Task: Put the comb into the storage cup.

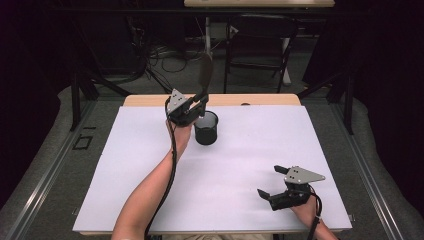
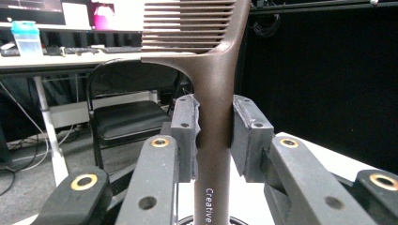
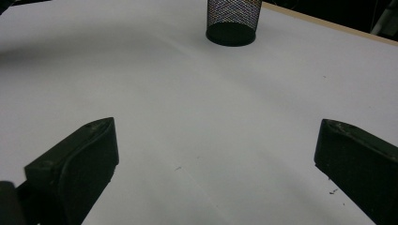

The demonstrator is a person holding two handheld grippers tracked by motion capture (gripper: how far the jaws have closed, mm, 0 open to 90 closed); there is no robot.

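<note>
My left gripper (image 1: pixel 201 101) is shut on the handle of a dark brown comb (image 1: pixel 205 72), which stands upright just above the rim of a black mesh cup (image 1: pixel 206 128). In the left gripper view the comb (image 2: pixel 213 93) rises between the two pads, teeth at the top, and the gripper (image 2: pixel 213 129) clamps its handle. The cup's rim peeks in at the bottom of that view. My right gripper (image 1: pixel 270 181) rests open near the table's front right, nothing between its jaws. The right gripper view shows the mesh cup (image 3: pixel 233 21) far ahead on the white sheet.
A white sheet (image 1: pixel 150 165) covers the wooden table (image 1: pixel 150 100). Beyond the far edge stands a black folding chair (image 1: pixel 257 45) and cables lie on the floor. The chair (image 2: pixel 124 117) and a desk with a monitor appear behind the comb.
</note>
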